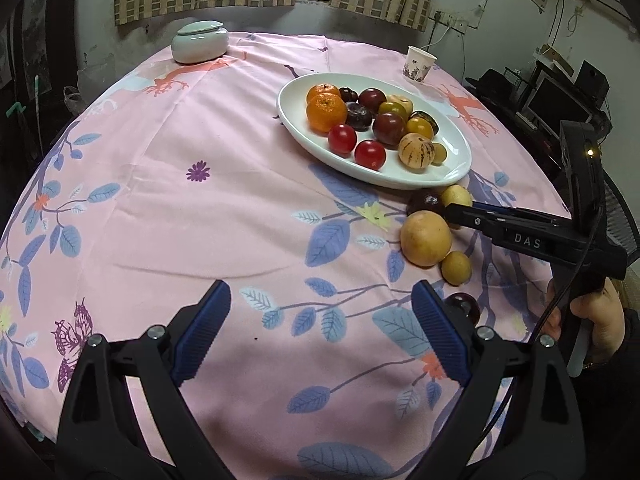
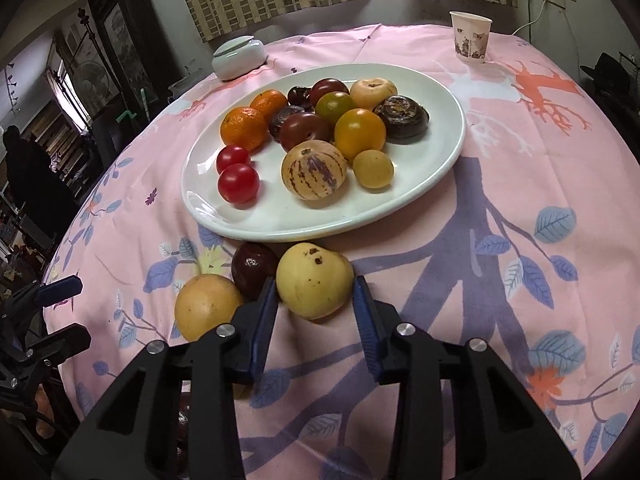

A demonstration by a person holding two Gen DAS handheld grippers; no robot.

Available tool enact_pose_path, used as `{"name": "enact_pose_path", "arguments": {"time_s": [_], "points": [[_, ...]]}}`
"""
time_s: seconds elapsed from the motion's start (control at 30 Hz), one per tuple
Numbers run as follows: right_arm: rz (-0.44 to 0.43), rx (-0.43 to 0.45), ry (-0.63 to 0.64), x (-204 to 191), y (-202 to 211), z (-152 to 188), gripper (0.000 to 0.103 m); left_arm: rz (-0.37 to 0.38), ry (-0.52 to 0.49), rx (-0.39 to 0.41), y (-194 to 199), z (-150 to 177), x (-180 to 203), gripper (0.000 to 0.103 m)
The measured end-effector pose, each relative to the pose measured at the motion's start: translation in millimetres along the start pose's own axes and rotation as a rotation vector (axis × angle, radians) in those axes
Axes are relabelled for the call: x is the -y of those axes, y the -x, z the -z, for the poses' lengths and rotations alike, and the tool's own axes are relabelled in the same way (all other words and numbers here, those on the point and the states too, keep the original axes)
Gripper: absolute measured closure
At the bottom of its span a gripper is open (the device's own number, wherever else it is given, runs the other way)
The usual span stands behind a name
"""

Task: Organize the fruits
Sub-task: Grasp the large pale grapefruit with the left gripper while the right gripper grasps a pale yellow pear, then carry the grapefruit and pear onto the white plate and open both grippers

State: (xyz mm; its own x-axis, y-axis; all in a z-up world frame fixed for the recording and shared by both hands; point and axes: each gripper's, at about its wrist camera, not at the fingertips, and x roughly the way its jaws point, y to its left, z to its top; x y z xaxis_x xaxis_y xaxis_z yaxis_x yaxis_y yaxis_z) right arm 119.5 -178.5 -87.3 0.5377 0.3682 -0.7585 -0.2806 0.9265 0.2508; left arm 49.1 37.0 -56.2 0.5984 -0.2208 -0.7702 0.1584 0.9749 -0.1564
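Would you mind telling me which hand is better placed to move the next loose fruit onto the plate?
The right. The right gripper already brackets the pale yellow fruit just below the white plate, its pads at the fruit's sides. The left gripper stands open over bare tablecloth, away from the loose fruit.

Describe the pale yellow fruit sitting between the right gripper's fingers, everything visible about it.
The pale yellow fruit is roundish and smooth-skinned, with small brown spots and a dark scar near its top. It rests on the pink tablecloth, just in front of the white plate. A dark red fruit sits close against its left side. The right gripper brackets it: blue pads stand at both flanks, apparently touching.
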Motion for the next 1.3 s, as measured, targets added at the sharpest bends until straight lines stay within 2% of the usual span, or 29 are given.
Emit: {"name": "enact_pose_path", "arguments": {"time_s": [0.17, 0.27, 0.4, 0.53, 0.6, 0.7, 0.73, 0.77, 0.8, 0.83, 0.93, 1.3], "points": [[0.012, 0.073, 0.031, -10.5, 42.4, 12.4, 0.064, 0.023, -0.026, -0.020, -7.1, -8.7, 19.2, 0.010], [0.013, 0.087, 0.046, -12.2, 63.8, 26.3, 0.064, 0.042, -0.033, -0.038, -18.6, -16.3, 35.8, 0.010], [-0.009, 0.090, 0.038, -5.9, 78.3, 43.3, 0.064, 0.054, -0.025, -0.065, -40.5, -26.0, 57.8, 0.010], [-0.018, 0.097, 0.017, 5.3, 87.1, 51.1, 0.064, 0.022, -0.037, -0.100, -65.0, -28.5, 73.7, 0.012], [-0.020, 0.099, 0.014, 8.5, 90.6, 53.7, 0.064, 0.029, -0.027, -0.131, -77.4, -29.8, 77.6, 0.020], [-0.023, 0.098, 0.017, 10.0, 92.1, 54.9, 0.064, 0.034, -0.014, -0.121, -86.5, -32.1, 81.3, 0.020], [-0.024, 0.098, 0.018, 9.9, 92.4, 55.3, 0.064, 0.036, -0.019, -0.113, -86.7, -32.3, 82.9, 0.026], [-0.026, 0.097, 0.018, 9.7, 92.9, 55.7, 0.064, 0.042, -0.021, -0.109, -86.0, -32.1, 83.5, 0.043], [-0.027, 0.098, 0.018, 9.4, 93.6, 56.3, 0.064, 0.016, -0.029, -0.107, -85.1, -31.1, 83.5, 0.054], [-0.028, 0.098, 0.018, 9.1, 94.2, 56.6, 0.064, 0.025, -0.031, -0.106, -83.9, -29.8, 82.2, 0.057], [-0.024, 0.101, 0.018, 6.9, 95.7, 56.6, 0.064, 0.072, 0.007, -0.105, -76.2, -25.8, 71.8, 0.057], [-0.026, 0.086, 0.014, -13.0, 79.4, 45.6, 0.064, 0.066, 0.007, -0.025, -28.9, -21.0, 40.5, 0.057]]}}
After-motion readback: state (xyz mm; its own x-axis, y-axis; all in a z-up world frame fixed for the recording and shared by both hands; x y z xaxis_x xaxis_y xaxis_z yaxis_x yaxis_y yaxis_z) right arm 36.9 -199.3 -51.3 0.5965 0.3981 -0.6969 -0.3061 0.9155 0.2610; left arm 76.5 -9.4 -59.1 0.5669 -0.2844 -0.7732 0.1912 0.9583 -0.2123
